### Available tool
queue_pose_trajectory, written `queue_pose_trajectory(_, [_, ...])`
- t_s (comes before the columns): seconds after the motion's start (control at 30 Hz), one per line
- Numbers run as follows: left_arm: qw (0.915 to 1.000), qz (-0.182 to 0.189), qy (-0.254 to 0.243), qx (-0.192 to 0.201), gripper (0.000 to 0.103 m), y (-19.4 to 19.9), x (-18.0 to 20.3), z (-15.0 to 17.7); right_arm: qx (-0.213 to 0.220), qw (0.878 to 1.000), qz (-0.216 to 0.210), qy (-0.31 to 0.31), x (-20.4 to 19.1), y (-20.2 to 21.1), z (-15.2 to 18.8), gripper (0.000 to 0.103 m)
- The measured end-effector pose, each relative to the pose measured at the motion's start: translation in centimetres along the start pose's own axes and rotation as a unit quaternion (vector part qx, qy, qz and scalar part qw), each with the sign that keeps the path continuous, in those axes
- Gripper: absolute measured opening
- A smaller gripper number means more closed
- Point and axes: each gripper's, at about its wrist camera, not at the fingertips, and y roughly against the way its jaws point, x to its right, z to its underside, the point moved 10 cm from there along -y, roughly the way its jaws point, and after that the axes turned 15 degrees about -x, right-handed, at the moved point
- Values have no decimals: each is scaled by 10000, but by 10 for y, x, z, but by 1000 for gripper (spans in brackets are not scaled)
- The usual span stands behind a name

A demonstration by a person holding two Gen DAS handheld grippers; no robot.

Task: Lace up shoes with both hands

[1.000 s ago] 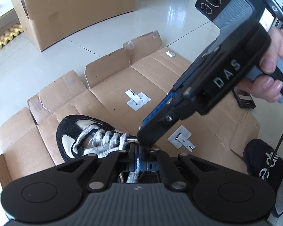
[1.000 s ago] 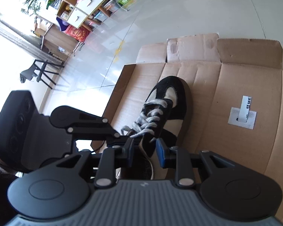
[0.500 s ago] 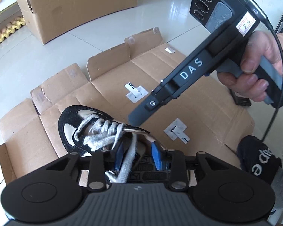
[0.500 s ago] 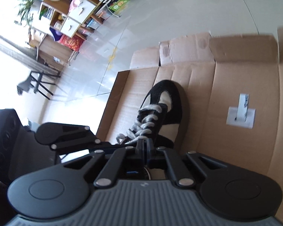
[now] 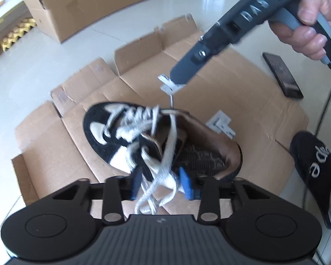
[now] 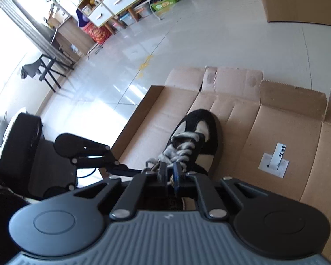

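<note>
Fingers (image 5: 184, 185) of the left gripper (image 5: 161, 184) are closing around loose white laces (image 5: 165, 172) at the near end of the black-and-white shoe (image 5: 112, 137) on flattened cardboard (image 5: 264, 114), while the right gripper (image 5: 176, 79) pinches one lace end, its fingers easing apart.

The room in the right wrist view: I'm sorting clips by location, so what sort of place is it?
Probably a lived-in home or workroom: tiled floor, cluttered shelf unit, folding chair and a flattened cardboard box as work mat.
</note>
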Motion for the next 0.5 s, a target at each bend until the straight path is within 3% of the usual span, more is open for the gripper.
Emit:
queue_pose_trajectory(0.07, [9999,-62,-108,-16,14,1,3,0,-82,9999,37,-76,3,-7,4,19])
queue_pose_trajectory(0.13, [9998,-132,-162,31,3,5,2,-1,-84,9994,-83,-320,9,-8,5,26])
queue_pose_trajectory(0.33, [9990,-208,-106,392,3,20,-4,-22,116,9866,-775,-1429,30,-12,3,27])
queue_pose_trajectory(0.5, [9963,-566,-173,627,3,20,-16,-44,69,9825,-938,-1609,30,-21,2,23])
